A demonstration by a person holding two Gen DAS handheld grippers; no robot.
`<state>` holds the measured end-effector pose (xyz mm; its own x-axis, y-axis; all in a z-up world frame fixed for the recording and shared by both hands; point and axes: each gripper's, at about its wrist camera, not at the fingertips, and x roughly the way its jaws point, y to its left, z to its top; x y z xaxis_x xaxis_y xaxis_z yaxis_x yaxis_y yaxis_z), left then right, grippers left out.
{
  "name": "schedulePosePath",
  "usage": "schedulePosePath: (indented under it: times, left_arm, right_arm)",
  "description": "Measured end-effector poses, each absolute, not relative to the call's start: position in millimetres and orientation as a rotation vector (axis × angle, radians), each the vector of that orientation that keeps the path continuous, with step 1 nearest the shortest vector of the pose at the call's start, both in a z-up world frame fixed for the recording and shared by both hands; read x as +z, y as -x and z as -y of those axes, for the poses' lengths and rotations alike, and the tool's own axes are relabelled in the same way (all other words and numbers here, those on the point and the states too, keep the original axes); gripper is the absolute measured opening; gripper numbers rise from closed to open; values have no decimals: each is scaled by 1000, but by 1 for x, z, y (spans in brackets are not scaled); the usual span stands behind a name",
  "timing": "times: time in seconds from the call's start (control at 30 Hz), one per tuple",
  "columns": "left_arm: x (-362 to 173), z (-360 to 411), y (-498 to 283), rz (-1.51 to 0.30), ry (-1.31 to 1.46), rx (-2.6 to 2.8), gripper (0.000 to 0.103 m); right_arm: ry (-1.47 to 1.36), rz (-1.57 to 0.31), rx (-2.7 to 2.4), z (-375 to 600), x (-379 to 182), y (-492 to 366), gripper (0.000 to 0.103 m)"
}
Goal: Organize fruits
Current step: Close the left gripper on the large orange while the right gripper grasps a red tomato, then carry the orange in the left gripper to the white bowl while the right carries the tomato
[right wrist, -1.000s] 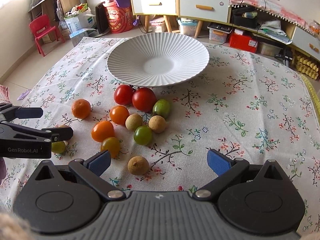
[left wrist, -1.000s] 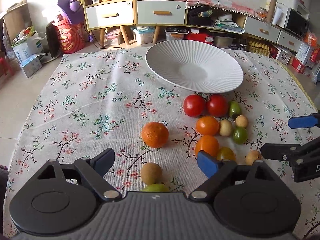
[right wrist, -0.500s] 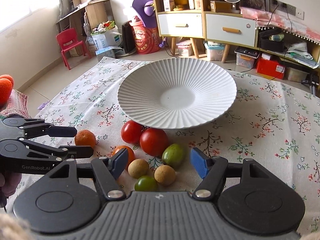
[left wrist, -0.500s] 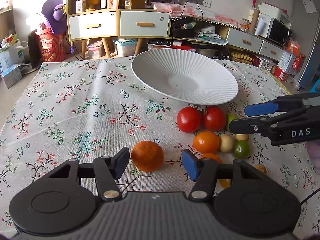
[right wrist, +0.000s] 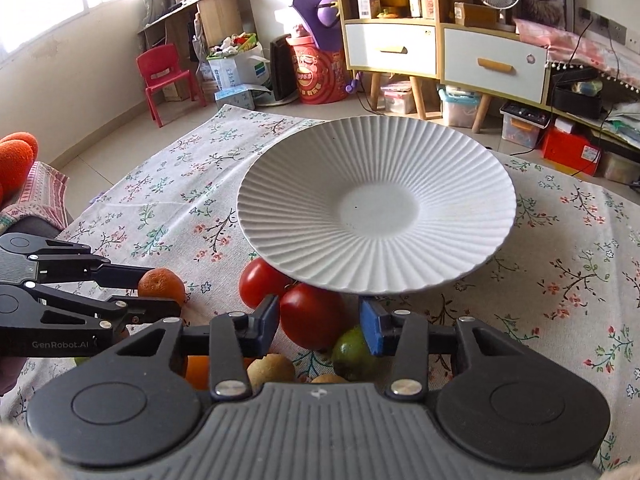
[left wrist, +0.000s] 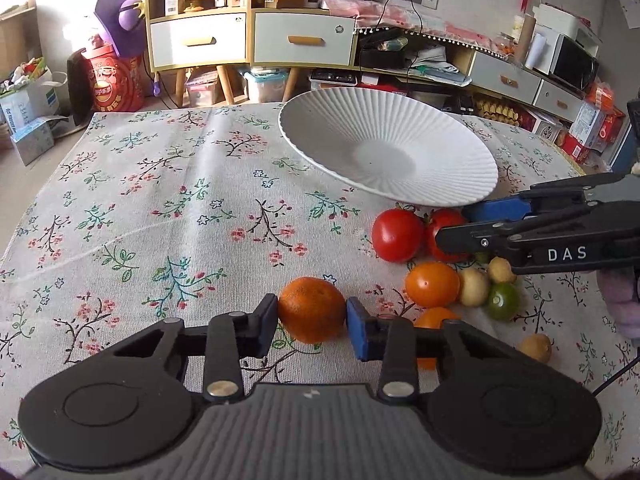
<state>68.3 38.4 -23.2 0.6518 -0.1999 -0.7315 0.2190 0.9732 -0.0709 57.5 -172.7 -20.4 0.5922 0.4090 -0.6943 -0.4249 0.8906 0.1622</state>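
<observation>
The floral tablecloth (left wrist: 168, 208) covers the work surface; its left portion carries no fruit.

Left gripper (left wrist: 312, 316): its jaws are closing on the mandarin (left wrist: 311, 309), which sits on the cloth between them. Both pads appear to touch the peel on either side. In the right wrist view the same gripper (right wrist: 160, 294) reaches in from the left edge with the mandarin (right wrist: 162, 285) between its fingers.

Centre: the white ribbed plate (left wrist: 460, 168) stands on the far half of the cloth and holds nothing. The remaining fruit lies in a cluster just in front of its near rim: a red tomato (left wrist: 398, 235) on the left of the group, a second red tomato (left wrist: 444, 232) touching it, an orange tomato (left wrist: 432, 284) below them, a pale round fruit (left wrist: 474, 287) beside that, and a green fruit (left wrist: 502, 301) further right. A small brown fruit (left wrist: 534, 347) lies apart, near the lower right.

Right gripper (right wrist: 319, 324): its jaws are closing around the second red tomato (right wrist: 314, 316). The left pad touches the skin; the right pad is partly hidden by the plate rim (right wrist: 400, 280), so contact on that side cannot be confirmed. In the left wrist view this gripper (left wrist: 456, 226) enters from the right and lies across the tomato.
</observation>
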Motion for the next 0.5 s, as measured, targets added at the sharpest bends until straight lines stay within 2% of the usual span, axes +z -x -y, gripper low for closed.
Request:
schedulePosePath:
  times: [0.17, 0.27, 0.5]
  left_arm:
    - [-23, -36, -68, -823, -34, -234, 29]
    - [-22, -37, -68, -825, -29, -237, 29]
    - [-15, -40, -65, -814, -14, -253, 28]
  right_arm:
    - [47, -809, 491, 167, -22, -58, 41]
    - [53, -808, 487, 165, -23, -57, 35]
    - [67, -812, 487, 166, -18, -49, 34]
